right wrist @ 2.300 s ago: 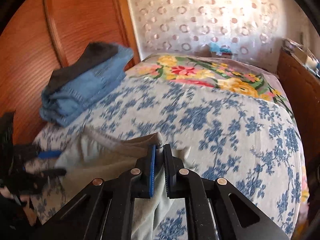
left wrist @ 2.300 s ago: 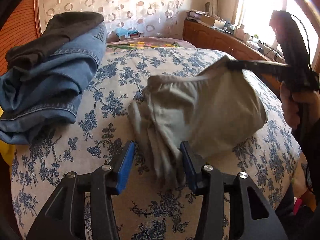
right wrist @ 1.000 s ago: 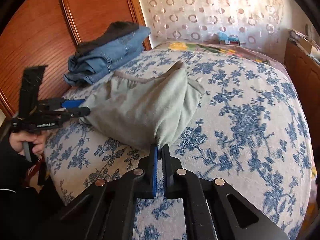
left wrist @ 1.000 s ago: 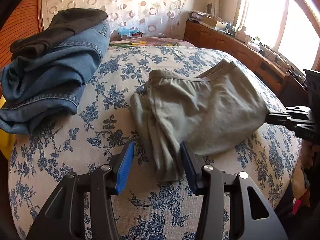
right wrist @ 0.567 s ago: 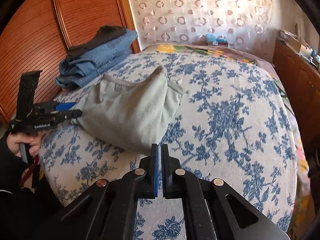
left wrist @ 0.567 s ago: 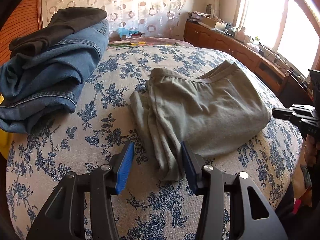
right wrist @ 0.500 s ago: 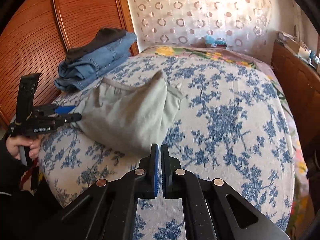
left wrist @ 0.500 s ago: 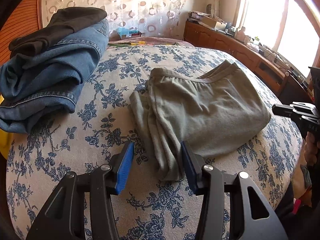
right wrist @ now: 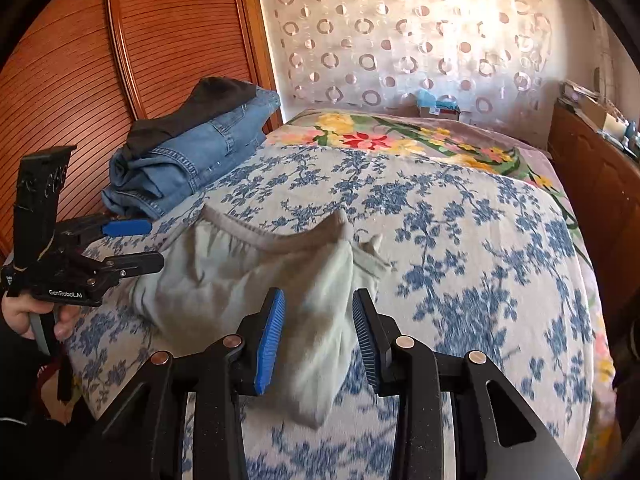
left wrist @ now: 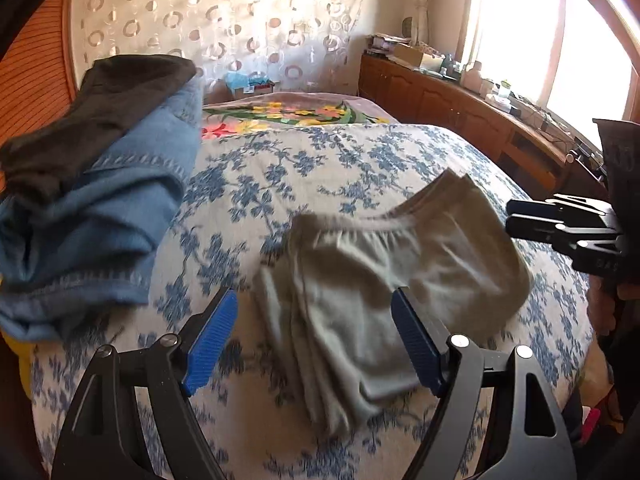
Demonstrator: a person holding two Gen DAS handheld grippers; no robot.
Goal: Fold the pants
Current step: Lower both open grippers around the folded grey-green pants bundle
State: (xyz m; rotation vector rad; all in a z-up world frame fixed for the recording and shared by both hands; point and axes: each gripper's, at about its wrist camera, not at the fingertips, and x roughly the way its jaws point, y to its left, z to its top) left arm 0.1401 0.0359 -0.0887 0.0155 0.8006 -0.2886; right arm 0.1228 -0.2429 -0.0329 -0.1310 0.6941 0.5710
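Folded grey-green cotton pants (left wrist: 384,280) on blue-floral bedspread (right wrist: 460,240); left gripper (left wrist: 316,344) and right gripper (right wrist: 318,332) both just opened, pads clear of cloth

Two close wrist views down across the bed (left wrist: 360,152); shared pants (right wrist: 248,280).

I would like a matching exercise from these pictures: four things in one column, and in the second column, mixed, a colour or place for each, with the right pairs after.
Things:
1. folded pants
2. jeans
3. dark garment
4. bed cover

Descriptions:
A. on top of the blue pile
B. white with blue flowers
C. grey-green, lying in the middle of the bed
D. blue denim, folded near the wooden wall

Pairs: 1-C, 2-D, 3-A, 4-B
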